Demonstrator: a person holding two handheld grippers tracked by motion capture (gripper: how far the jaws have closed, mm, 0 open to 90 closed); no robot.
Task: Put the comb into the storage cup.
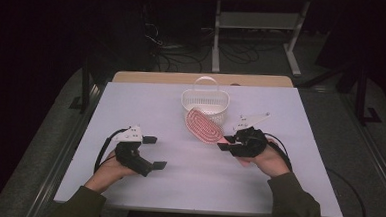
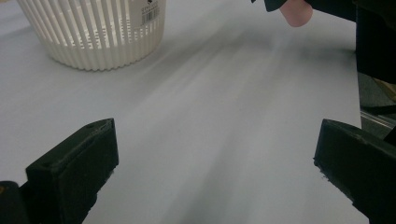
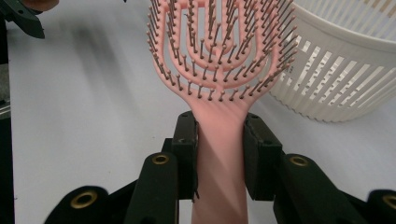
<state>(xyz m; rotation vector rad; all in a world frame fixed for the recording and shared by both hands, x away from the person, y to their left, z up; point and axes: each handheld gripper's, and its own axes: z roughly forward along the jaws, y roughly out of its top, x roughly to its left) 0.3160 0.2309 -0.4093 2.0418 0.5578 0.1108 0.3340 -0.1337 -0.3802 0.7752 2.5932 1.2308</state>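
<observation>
Fingers [image 3: 219,154] pinch brush [image 3: 219,51] above white table [image 1: 146,106].

White table [image 1: 177,183] carries 1 white slatted basket [image 1: 205,102] near its far edge.

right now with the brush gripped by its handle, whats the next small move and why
Probably lift the brush a little and carry it over the basket rim. The right gripper is shut on its handle, and the bristled head sits just beside the basket wall, not inside. The left gripper is open and well clear.
</observation>
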